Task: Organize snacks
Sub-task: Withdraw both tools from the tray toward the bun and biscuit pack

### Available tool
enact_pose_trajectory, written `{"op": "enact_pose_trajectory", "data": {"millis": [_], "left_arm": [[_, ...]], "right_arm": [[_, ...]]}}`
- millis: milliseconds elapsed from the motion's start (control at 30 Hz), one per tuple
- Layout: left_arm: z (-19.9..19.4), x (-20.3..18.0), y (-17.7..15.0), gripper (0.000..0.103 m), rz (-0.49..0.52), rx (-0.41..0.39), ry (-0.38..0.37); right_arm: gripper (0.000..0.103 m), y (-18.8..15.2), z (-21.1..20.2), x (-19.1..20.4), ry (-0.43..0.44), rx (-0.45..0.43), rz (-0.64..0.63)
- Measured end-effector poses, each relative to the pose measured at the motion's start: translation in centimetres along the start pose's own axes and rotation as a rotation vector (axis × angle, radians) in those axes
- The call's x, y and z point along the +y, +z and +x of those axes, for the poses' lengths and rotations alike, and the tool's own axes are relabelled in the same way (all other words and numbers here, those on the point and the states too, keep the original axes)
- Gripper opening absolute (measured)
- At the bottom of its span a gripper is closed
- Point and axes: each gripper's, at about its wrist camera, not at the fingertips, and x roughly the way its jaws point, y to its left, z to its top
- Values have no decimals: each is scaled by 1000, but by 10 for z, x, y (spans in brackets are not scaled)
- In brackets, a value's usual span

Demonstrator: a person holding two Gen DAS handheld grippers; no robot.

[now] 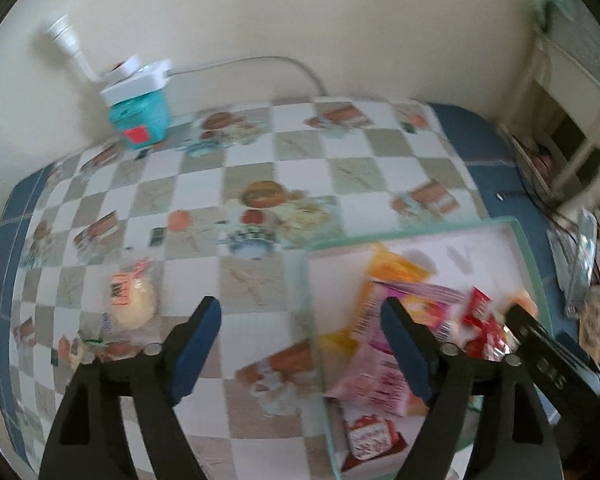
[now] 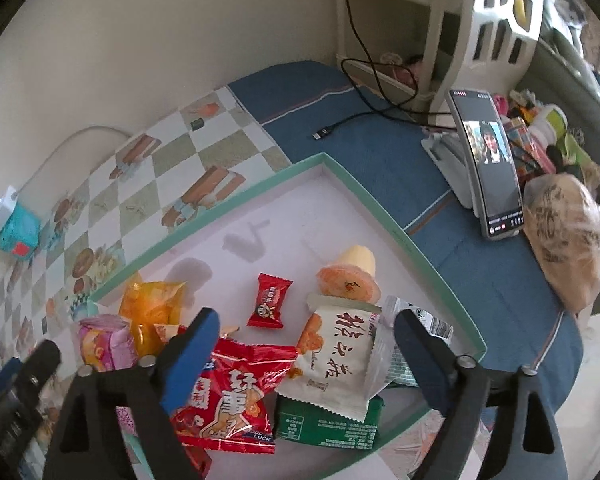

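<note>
A shallow box with a mint-green rim [image 2: 364, 188] [image 1: 412, 232] lies on the checkered tablecloth and holds several snack packets: a red one [image 2: 236, 396], a white one with dark characters [image 2: 336, 360], a green one [image 2: 324, 424], an orange one [image 2: 156, 308], a pink one [image 1: 376, 388] and a small red candy [image 2: 269, 301]. My right gripper [image 2: 306, 356] hangs open above the red and white packets, gripping nothing. My left gripper [image 1: 300, 344] is open over the box's left rim, nothing between its fingers. A round pale bun in a wrapper [image 1: 134, 300] lies on the cloth to its left.
A teal and white box [image 1: 140, 108] with a white cable stands by the back wall. A phone on a stand [image 2: 488, 168], a black cable [image 2: 364, 116] and a bagged bread [image 2: 564, 236] lie on the blue cloth right of the box. White furniture stands behind.
</note>
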Motion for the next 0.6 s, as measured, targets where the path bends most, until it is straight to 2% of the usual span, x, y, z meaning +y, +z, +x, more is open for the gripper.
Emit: {"op": "enact_pose_trajectory", "data": {"millis": [67,167,233,367,467,600], "left_arm": [[3,15,1,85,-43,2,18],[8,35,0,88,-99,9,38],[10,47,-1,95,-134,8,52],[11,75,-2,95,-205,4,87],[10,99,-5,102,-261,3,115],[4,127,-9,103,-309,-3,145]], "right_arm": [[103,-1,-2,4,-3,-8,-16],[103,-3,-6,12,-7,-24,-41],[103,-5,-8,17,-5,-26,-49],[103,-13,-11,29,18,-18,-58],[103,-20,-16,41,20,-25,-93],[103,-31,-23,62,27,-33,-146]]}}
